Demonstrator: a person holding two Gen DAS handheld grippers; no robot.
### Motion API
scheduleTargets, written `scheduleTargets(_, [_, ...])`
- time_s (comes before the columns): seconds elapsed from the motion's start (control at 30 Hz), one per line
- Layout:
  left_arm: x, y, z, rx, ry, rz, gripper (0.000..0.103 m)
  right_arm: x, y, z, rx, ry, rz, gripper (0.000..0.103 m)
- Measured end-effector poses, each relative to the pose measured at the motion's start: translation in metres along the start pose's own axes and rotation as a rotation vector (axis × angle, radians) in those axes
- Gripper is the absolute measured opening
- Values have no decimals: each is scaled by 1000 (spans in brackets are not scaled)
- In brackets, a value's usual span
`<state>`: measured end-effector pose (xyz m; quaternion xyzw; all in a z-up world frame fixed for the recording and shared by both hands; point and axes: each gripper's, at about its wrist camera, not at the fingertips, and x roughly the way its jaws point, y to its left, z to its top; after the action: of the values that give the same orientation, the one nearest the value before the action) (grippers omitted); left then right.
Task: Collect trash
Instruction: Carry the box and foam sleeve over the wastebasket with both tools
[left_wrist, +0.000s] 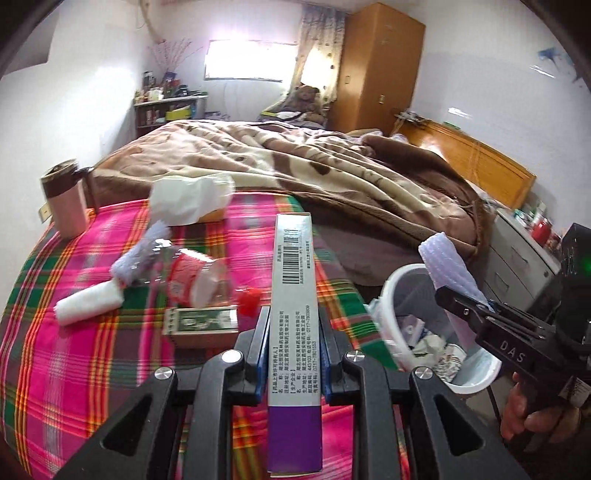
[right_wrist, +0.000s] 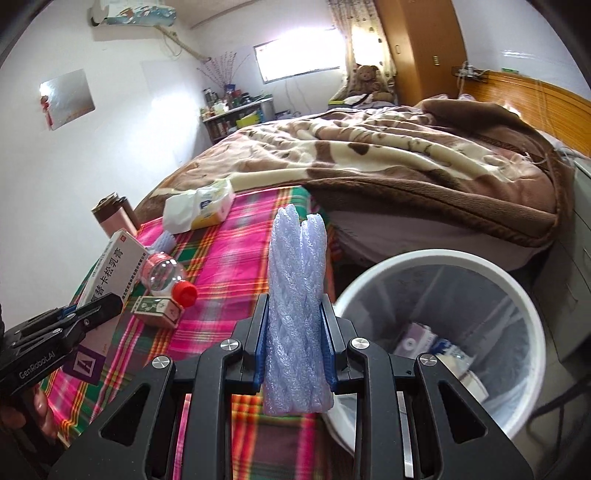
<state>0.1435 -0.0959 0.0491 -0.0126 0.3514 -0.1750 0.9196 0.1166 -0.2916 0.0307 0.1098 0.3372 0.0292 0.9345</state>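
- Left wrist view: left tool (left_wrist: 291, 325) clamped on long medicine box (left_wrist: 293, 295), held above the plaid bed's near edge; white bin (left_wrist: 399, 291) off the bed's right edge. Carry step.
- Right wrist view: right tool (right_wrist: 293, 339) gripping blue foam roll (right_wrist: 297, 295), just left of bin rim (right_wrist: 443, 258). Next: shift over opening, release.
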Motion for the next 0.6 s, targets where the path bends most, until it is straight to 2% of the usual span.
scheduleTargets(0.23, [13, -45, 2, 68, 13, -87, 23, -14, -29, -4, 54, -17, -77, 25])
scheduleTargets(0.6, [32, -104, 8, 136, 36, -177, 23, -17, -70, -9, 131, -5, -152, 25])
